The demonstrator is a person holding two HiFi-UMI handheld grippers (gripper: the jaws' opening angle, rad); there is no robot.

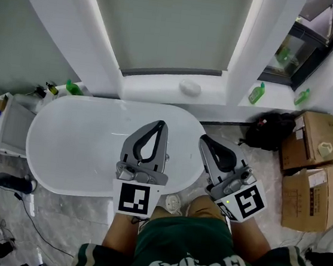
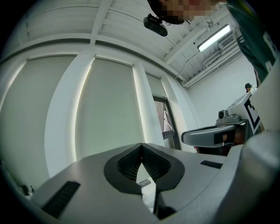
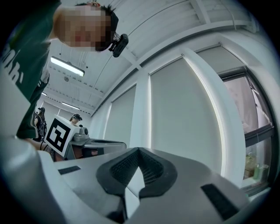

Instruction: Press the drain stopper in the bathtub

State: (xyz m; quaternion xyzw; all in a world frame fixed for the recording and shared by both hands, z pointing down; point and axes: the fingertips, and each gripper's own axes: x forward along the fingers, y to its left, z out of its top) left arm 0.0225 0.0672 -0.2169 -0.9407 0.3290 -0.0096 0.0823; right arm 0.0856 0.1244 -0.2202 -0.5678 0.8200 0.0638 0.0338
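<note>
Seen from above, a person in a dark green shirt point(image 1: 199, 257) stands at the near rim of a white oval bathtub point(image 1: 63, 141), holding a gripper in each hand. The tub lies to the left and centre of the head view, below a tall window with a pale blind point(image 1: 168, 21). The tub's inside shows as plain white, and the drain stopper cannot be picked out in it.

The left gripper point(image 1: 163, 124) points out over the tub's right end, its marker cube nearest the person. Its jaws are pressed together at the tips, with nothing between them. The right gripper point(image 1: 204, 140) is just beside it, over the tub's right rim and angled slightly outward. Its jaws are also pressed together and empty.

On the window ledge sit a small white rounded object point(image 1: 190, 88) and a green bottle point(image 1: 256, 93). On the floor to the right are a black bag point(image 1: 269, 131) and two cardboard boxes point(image 1: 313, 171).
</note>
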